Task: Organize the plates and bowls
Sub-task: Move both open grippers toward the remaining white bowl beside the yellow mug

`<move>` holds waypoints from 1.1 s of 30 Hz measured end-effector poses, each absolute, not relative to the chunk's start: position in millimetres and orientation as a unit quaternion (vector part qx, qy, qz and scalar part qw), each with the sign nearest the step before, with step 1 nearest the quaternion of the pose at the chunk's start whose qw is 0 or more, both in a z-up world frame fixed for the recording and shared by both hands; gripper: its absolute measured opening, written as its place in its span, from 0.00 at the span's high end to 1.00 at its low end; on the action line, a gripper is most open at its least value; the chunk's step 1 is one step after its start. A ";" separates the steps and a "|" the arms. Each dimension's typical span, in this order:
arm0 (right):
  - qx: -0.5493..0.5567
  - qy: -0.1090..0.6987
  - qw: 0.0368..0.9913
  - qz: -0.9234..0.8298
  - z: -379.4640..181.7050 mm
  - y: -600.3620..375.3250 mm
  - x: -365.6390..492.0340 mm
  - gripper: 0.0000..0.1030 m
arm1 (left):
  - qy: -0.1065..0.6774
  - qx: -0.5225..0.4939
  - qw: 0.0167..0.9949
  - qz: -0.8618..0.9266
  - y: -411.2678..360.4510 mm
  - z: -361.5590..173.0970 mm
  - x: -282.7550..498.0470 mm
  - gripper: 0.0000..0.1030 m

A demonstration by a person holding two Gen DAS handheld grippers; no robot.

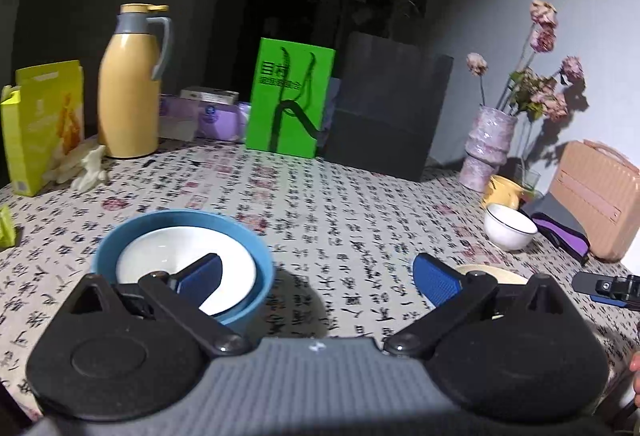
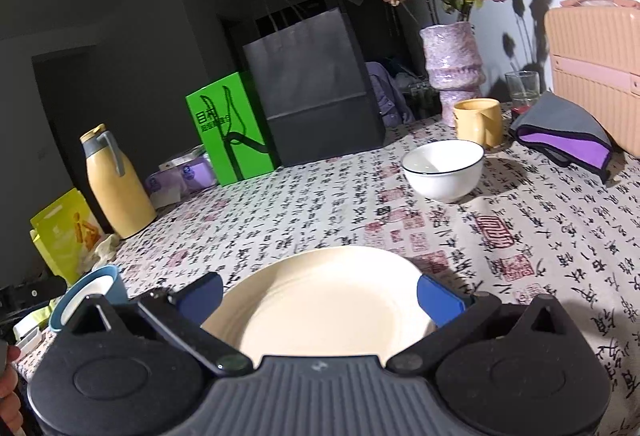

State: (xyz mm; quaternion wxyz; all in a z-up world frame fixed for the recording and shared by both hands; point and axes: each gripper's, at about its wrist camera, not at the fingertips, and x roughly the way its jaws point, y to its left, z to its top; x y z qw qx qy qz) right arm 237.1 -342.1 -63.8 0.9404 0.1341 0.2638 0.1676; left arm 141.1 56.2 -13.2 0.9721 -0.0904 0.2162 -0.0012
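Observation:
A blue bowl (image 1: 256, 300) with a white bowl (image 1: 160, 256) nested inside sits on the patterned tablecloth at the left. My left gripper (image 1: 316, 276) hangs open above the cloth, its left finger over the nested bowls. A cream plate (image 2: 320, 300) lies flat on the table, and my right gripper (image 2: 320, 296) is open above it with a finger near each side of the plate. A white bowl with a dark rim (image 2: 444, 168) stands alone farther back. The plate's edge (image 1: 492, 272) peeks out behind my left gripper's right finger. The blue bowl (image 2: 116, 284) shows at the right view's left.
Along the back stand a yellow thermos (image 1: 128, 92), a green box (image 1: 292, 100), a black paper bag (image 1: 384, 112), and a vase of dried flowers (image 1: 488, 144). A yellow mug (image 2: 478, 122), a folded grey-purple cloth (image 2: 564, 132) and a pink case (image 2: 596, 76) sit at the right.

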 end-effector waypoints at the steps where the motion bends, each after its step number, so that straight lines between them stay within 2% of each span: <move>1: 0.134 0.265 0.941 0.165 -64.8 -344.8 239.0 0.00 | 0.217 -0.087 0.972 -0.006 52.2 -12.7 143.4 0.00; 22: 0.148 0.261 0.942 0.151 -67.6 -393.9 276.7 0.00 | 0.233 -0.061 0.969 -0.060 -23.8 -6.8 197.4 0.00; 33: 0.200 0.252 0.933 0.160 -76.8 -403.7 285.1 0.00 | 0.244 -0.070 0.965 -0.066 -44.9 -13.8 214.3 0.00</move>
